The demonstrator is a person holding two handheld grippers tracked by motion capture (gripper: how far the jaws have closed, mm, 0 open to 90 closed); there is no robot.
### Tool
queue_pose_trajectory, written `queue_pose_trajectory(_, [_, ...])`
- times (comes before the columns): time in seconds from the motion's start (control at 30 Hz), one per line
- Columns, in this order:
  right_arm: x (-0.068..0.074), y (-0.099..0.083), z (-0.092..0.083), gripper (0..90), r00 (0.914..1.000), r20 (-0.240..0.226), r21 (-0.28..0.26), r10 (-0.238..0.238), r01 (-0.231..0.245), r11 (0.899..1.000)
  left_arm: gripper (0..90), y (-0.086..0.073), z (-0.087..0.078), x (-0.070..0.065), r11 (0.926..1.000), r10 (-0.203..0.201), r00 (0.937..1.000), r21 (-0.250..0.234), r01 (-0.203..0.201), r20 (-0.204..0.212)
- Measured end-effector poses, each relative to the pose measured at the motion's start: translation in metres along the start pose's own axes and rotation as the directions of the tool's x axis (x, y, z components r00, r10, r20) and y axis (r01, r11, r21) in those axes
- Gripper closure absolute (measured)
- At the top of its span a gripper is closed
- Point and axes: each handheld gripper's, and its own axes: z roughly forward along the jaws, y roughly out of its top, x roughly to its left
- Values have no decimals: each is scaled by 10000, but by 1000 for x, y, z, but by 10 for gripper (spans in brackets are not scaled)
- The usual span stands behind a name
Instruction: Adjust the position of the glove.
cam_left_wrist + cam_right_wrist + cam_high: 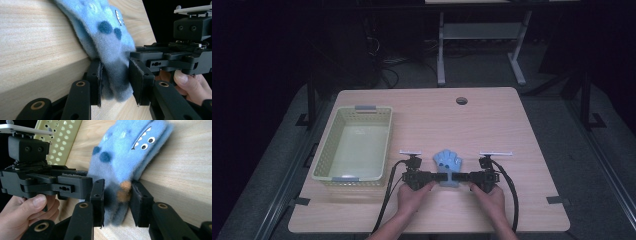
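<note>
A blue fleece glove (448, 162) with dark spots and a monster face lies on the wooden table (497, 125), near its front middle. My left gripper (439, 178) comes at the cuff end from the left, and my right gripper (460, 177) from the right. In the left gripper view the cuff of the glove (107, 32) fills the gap of the left gripper (115, 82), pads against the fleece. In the right gripper view the glove (125, 152) sits likewise between the pads of the right gripper (117, 202). A hand holds each gripper.
A pale yellow-green perforated basket (323, 150) stands at the table's left, close to the left hand, and its wall (62, 135) shows in the right gripper view. A round cable hole (461, 100) lies near the far edge. Bare tabletop stretches to the right and behind the glove.
</note>
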Motion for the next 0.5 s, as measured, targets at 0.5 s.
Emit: queue_pose_trajectory(0.5, [0, -3, 1, 728, 9997, -208, -299, -112, 106, 9995, 707, 2, 1, -1, 9998, 177, 9998, 37, -178, 44])
